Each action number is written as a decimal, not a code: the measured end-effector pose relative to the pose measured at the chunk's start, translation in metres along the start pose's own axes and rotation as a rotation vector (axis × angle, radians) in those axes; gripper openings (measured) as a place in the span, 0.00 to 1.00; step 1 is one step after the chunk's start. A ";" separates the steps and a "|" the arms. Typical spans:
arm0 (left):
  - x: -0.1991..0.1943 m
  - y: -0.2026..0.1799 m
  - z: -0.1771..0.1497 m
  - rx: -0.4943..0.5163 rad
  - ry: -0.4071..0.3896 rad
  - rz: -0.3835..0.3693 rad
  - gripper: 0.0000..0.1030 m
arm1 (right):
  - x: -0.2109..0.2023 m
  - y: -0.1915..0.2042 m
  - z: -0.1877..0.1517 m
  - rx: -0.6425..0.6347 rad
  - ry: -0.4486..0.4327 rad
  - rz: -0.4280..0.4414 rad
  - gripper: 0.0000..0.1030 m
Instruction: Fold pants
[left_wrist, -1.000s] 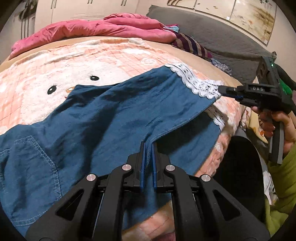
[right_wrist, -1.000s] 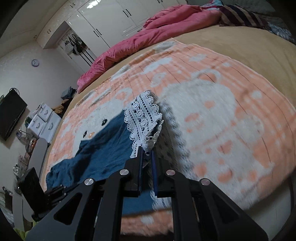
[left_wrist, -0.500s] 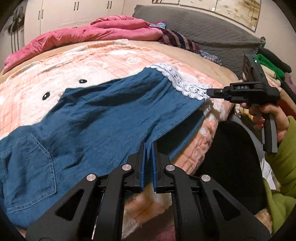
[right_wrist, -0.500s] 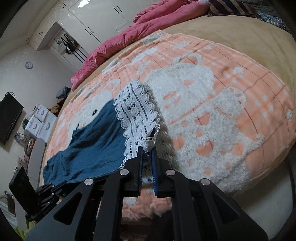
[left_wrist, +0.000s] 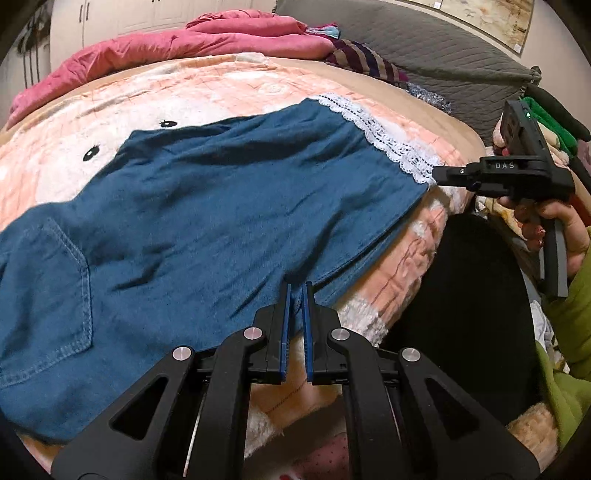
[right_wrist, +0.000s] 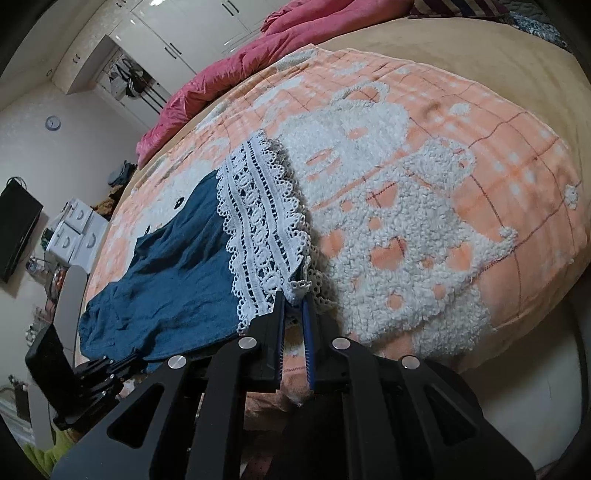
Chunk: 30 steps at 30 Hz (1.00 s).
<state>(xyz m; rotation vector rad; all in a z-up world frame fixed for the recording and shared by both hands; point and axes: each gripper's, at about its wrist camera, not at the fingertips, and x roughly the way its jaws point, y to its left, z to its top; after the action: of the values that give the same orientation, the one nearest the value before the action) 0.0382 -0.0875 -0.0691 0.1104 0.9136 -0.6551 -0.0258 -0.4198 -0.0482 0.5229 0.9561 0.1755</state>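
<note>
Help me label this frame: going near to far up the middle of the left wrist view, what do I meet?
Left claw → blue pants → peach cartoon blanket → pink quilt → white wardrobe doors.

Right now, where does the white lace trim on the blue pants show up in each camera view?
Left wrist view: white lace trim at upper right, running diagonally.
Right wrist view: lace trim at centre, just above the claw.
Shared landmark: the crumpled pink duvet along the bed's far edge.

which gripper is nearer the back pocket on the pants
Left. The left gripper pinches the pants' near edge beside the back pocket; the right gripper holds the lace hem, far end.
</note>
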 end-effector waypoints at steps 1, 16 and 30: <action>-0.001 -0.001 0.000 0.003 -0.003 0.000 0.01 | -0.002 0.000 0.000 0.002 0.003 -0.003 0.13; -0.040 0.015 -0.004 -0.029 -0.056 0.079 0.24 | 0.014 0.104 -0.015 -0.414 0.056 0.059 0.41; -0.046 0.085 -0.023 -0.235 0.018 0.239 0.39 | 0.060 0.094 -0.033 -0.452 0.249 -0.015 0.48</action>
<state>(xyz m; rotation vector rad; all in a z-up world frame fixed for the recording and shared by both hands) 0.0506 0.0105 -0.0631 0.0149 0.9709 -0.3223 -0.0103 -0.3054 -0.0603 0.0769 1.1211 0.4383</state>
